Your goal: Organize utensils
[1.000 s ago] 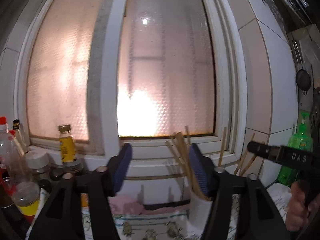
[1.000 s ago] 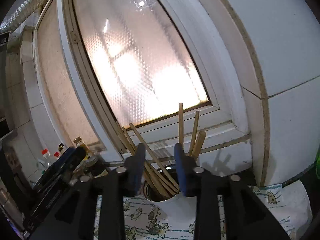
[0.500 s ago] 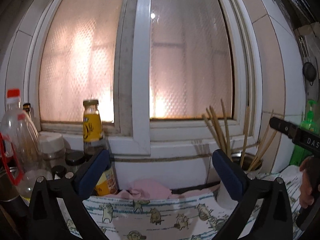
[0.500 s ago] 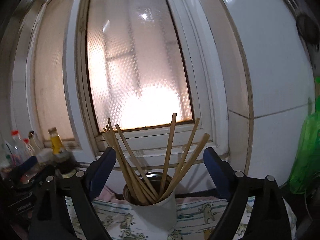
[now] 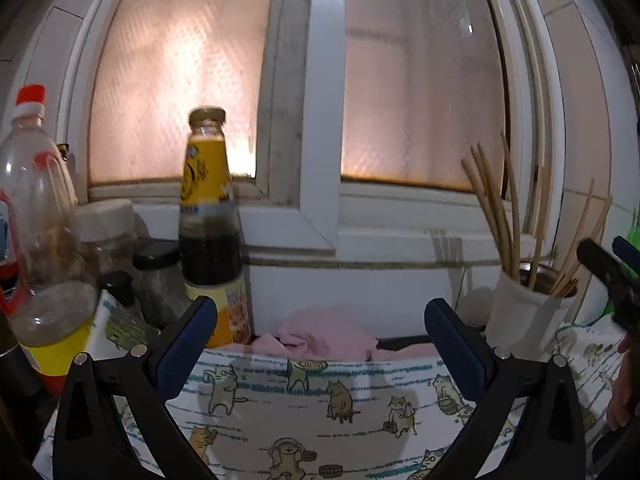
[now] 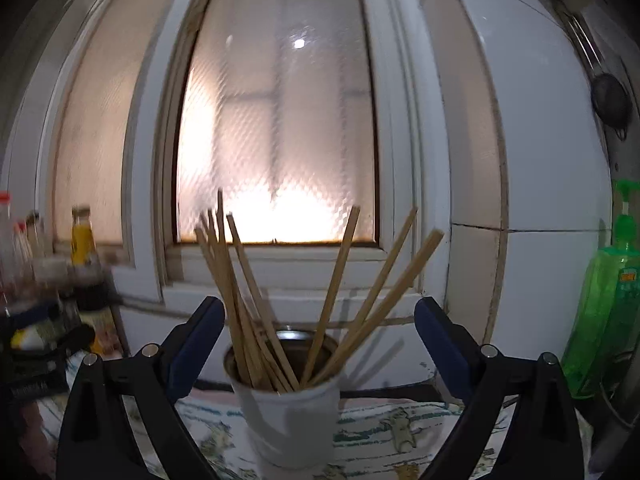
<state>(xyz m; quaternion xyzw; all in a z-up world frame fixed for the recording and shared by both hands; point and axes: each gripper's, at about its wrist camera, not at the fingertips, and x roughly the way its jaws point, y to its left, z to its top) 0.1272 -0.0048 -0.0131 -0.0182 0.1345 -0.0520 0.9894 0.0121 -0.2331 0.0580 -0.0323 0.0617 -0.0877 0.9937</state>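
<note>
A white holder cup [image 6: 288, 420] stands on a cat-print cloth [image 5: 320, 404] below the window. Several wooden chopsticks [image 6: 332, 296] stand in it, fanned out. My right gripper [image 6: 316, 348] is open and empty, its blue pads on either side of the cup's top, a little in front of it. My left gripper [image 5: 320, 348] is open and empty over the cloth, left of the cup [image 5: 524, 320] with its chopsticks [image 5: 496, 216]. The right gripper's black body [image 5: 612, 280] shows at the right edge of the left wrist view.
Bottles and jars crowd the left: a yellow-labelled sauce bottle [image 5: 208, 232], a clear red-capped bottle [image 5: 36, 248], dark-lidded jars [image 5: 160, 280]. A pink rag [image 5: 328, 332] lies against the wall. A green soap dispenser [image 6: 608, 320] stands at the right. The frosted window [image 6: 280, 140] is behind.
Both grippers have opened wide from a narrower gap and drawn back. The left has swung left, away from the cup. The right is now centred on the cup.
</note>
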